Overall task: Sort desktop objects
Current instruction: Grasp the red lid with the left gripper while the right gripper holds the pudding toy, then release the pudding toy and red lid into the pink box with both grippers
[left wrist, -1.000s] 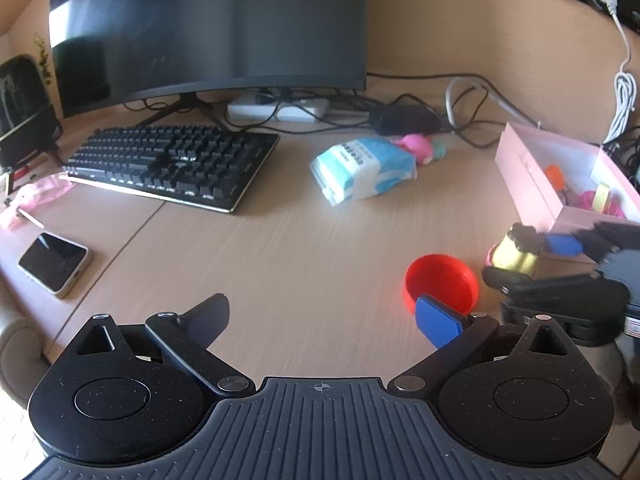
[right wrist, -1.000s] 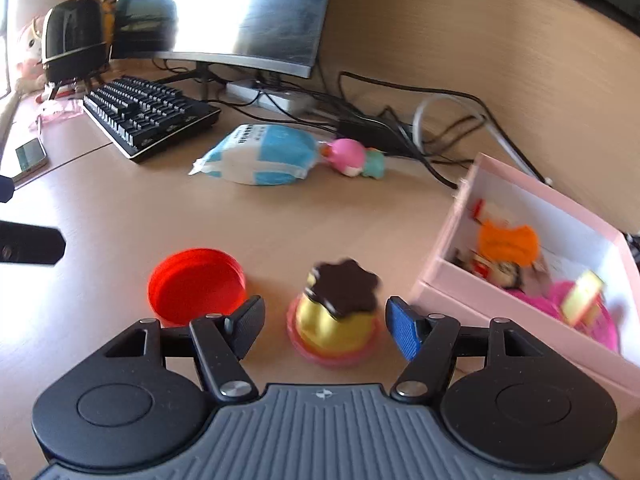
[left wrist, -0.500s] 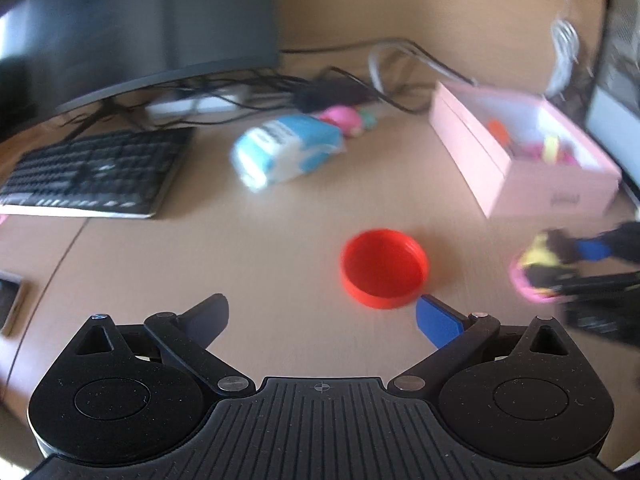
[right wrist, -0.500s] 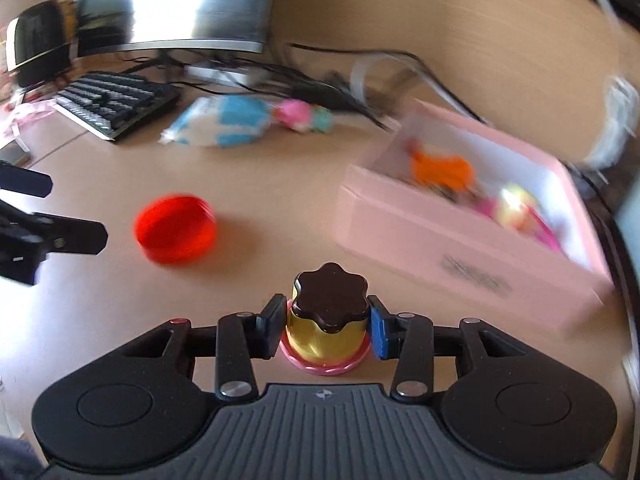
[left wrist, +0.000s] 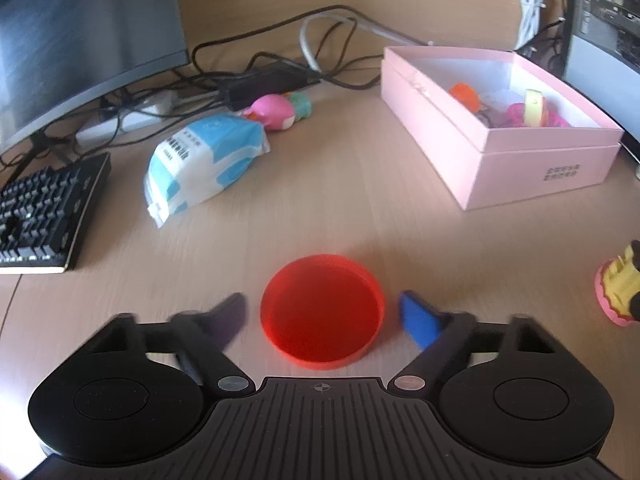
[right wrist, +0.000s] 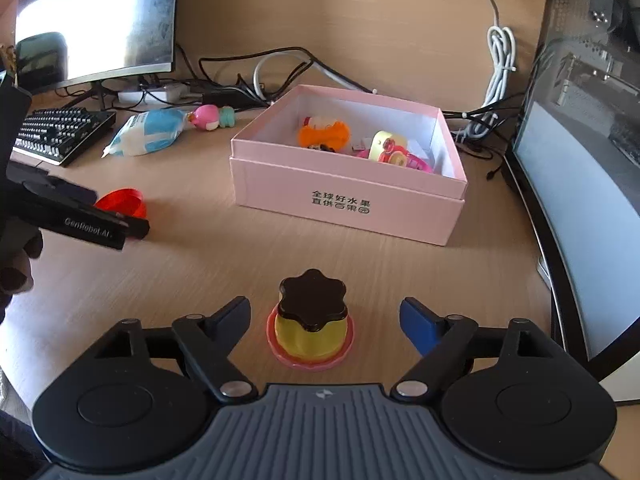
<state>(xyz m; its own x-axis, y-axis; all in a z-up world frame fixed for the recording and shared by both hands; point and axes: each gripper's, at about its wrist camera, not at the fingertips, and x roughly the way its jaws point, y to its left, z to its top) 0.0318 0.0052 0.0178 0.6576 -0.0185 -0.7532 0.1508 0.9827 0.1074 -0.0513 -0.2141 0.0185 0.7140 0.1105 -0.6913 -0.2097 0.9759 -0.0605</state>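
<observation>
The left tongs (left wrist: 322, 316) are closing around the red lid (left wrist: 322, 312) without touching it, the right tongs (right wrist: 325, 320) opening off the pudding toy (right wrist: 311, 320); the shallow lid could squirt out across the worktop (left wrist: 340, 200).

One red lid (left wrist: 322, 312), one pudding-shaped toy (right wrist: 311, 320), one open pink box (right wrist: 348, 196) holding at least three small toys, exact number unclear. One blue-and-white tissue pack (left wrist: 200, 164), one pink-and-green figurine (left wrist: 280, 110), one black keyboard (left wrist: 44, 216), one curved monitor (left wrist: 80, 32). Two grippers: left gripper (left wrist: 322, 316), right gripper (right wrist: 324, 320).
</observation>
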